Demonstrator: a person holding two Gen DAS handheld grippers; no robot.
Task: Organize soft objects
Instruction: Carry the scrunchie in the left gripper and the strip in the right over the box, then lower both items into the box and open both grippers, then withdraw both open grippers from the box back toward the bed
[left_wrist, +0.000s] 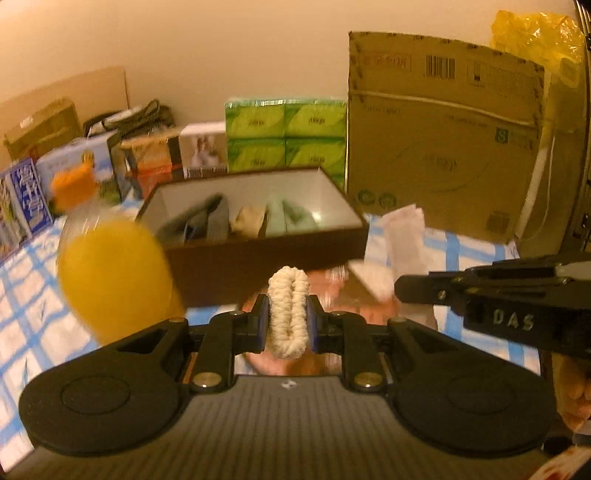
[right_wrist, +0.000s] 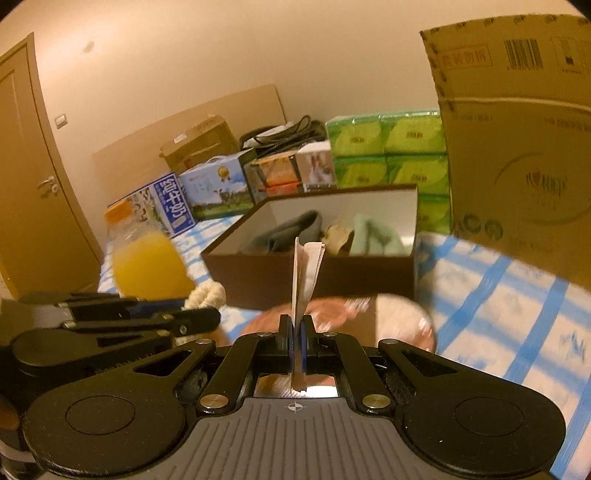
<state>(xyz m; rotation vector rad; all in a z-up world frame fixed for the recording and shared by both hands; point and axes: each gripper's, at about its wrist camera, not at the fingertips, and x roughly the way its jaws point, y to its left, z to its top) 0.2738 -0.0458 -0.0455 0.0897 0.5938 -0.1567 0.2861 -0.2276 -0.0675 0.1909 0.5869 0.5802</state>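
My left gripper (left_wrist: 288, 310) is shut on a cream, knitted rope-like loop (left_wrist: 289, 288) that stands upright between the blue pads. My right gripper (right_wrist: 295, 328) is shut on a thin white folded sheet (right_wrist: 304, 273) that sticks up past the fingertips. In the left wrist view the right gripper (left_wrist: 406, 288) comes in from the right with the white sheet (left_wrist: 400, 236). Both are held just in front of an open brown box (left_wrist: 258, 262), whose front wall (right_wrist: 351, 280) is close. Inside lie a dark grey cloth (left_wrist: 199, 221), a beige one (left_wrist: 249, 219) and a mint green one (left_wrist: 291, 218).
A bottle of orange juice (left_wrist: 110, 273) stands left of the box on the blue-and-white checked cloth (right_wrist: 498, 314). A tall cardboard carton (left_wrist: 443, 147) rises at the right, with green tissue packs (left_wrist: 286, 136) and printed cartons (right_wrist: 218, 192) behind. Something pinkish and blurred (right_wrist: 402, 317) lies under the grippers.
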